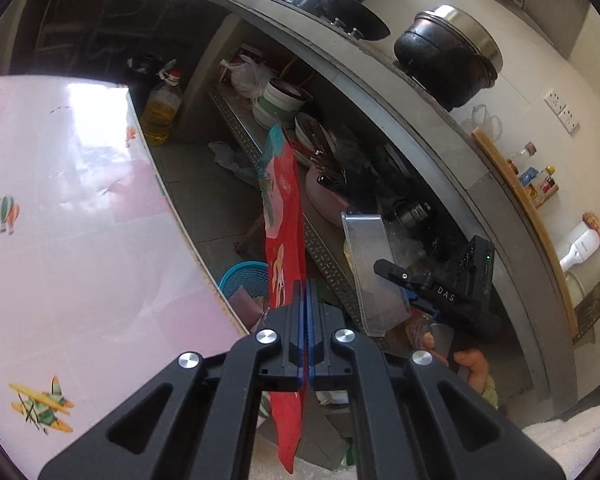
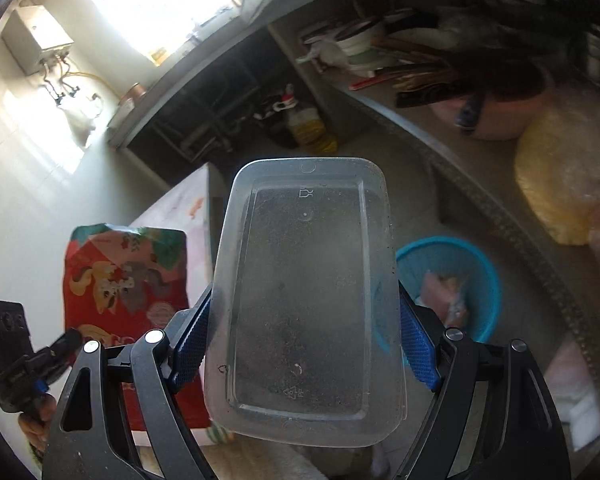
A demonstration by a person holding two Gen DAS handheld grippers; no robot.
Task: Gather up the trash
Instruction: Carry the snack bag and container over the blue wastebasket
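Note:
My left gripper [image 1: 305, 292] is shut on a red snack bag [image 1: 284, 224] with cartoon ponies, held edge-on in the air; the bag also shows flat in the right wrist view [image 2: 124, 280]. My right gripper [image 2: 306, 336] is shut on a clear plastic food container [image 2: 304, 300], gripped across its width; it also shows in the left wrist view [image 1: 370, 268] with the right gripper [image 1: 440, 288] behind it. A blue mesh waste basket [image 2: 476, 276] with some trash inside stands on the floor below and right of the container; it also shows in the left wrist view [image 1: 244, 280].
A table with a pink balloon-print cloth [image 1: 60, 220] is on the left. A grey counter [image 1: 440, 128] curves overhead, with a cluttered lower shelf of bowls and dishes [image 1: 284, 100]. An oil bottle [image 1: 162, 112] stands on the floor. A yellow bag [image 2: 560, 184] lies on the shelf.

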